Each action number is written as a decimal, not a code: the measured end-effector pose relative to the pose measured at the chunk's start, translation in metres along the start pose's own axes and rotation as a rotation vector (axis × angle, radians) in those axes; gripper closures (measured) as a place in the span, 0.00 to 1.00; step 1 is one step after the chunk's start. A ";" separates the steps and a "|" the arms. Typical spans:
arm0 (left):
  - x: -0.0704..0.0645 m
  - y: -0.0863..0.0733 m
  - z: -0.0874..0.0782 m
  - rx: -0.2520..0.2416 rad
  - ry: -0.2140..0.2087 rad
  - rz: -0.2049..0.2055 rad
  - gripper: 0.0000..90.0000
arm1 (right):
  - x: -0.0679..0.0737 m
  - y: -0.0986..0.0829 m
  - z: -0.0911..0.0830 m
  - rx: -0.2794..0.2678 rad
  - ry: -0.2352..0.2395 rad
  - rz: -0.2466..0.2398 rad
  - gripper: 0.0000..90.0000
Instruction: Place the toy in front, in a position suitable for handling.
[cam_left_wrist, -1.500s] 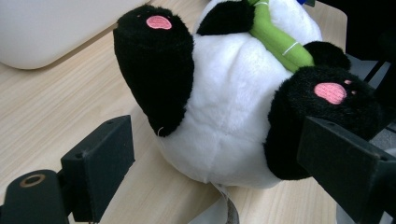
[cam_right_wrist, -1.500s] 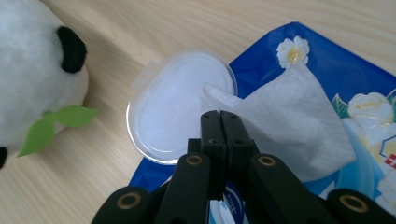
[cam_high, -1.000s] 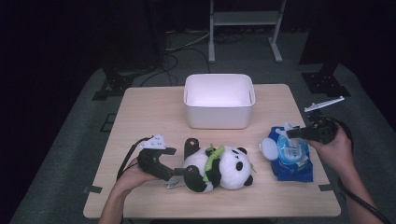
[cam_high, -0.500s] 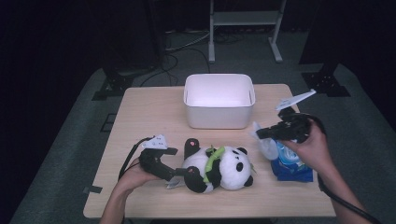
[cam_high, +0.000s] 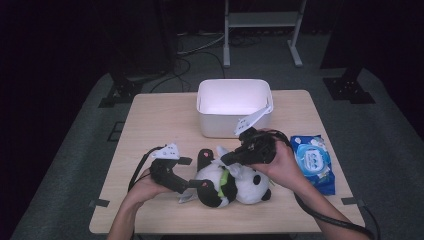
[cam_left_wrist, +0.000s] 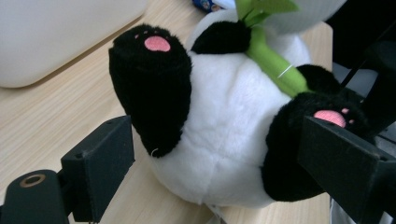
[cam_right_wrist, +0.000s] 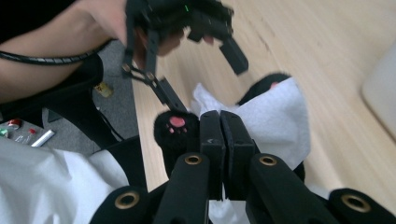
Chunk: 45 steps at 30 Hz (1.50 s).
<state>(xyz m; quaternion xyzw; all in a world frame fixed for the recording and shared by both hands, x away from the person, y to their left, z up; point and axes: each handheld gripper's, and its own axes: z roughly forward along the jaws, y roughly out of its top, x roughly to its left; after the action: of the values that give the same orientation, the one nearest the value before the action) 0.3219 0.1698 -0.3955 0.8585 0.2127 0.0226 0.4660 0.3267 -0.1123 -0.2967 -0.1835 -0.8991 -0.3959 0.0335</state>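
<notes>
two claws work the panda (cam_high: 235, 182): left claw (cam_left_wrist: 224, 163) gapes wide around its legs, right claw (cam_right_wrist: 219, 140) pinches a wipe (cam_right_wrist: 271, 116). if the panda slides on the surface (cam_high: 150, 125), wiping could miss.

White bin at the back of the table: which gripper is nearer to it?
Right. The right gripper is over the panda, just in front of the white bin; the left gripper is at the panda's feet, nearer the table's front edge.

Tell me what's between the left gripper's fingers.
The panda's lower body and black legs sit between the open left gripper's fingers, seen in the left gripper view.
</notes>
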 end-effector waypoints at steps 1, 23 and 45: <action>-0.001 0.001 0.000 -0.004 0.001 0.000 0.11 | -0.002 -0.003 0.002 0.007 0.001 0.006 0.98; -0.008 0.012 0.005 -0.014 0.017 0.030 0.11 | -0.021 -0.079 0.008 0.014 -0.117 0.038 0.82; -0.022 0.024 0.015 0.005 -0.032 0.043 0.11 | -0.018 -0.059 0.040 0.131 -0.288 -0.124 0.84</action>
<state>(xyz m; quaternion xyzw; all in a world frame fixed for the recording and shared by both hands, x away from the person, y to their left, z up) 0.3139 0.1381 -0.3806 0.8643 0.1871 0.0184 0.4665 0.3255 -0.1253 -0.3687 -0.1797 -0.9282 -0.3073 -0.1084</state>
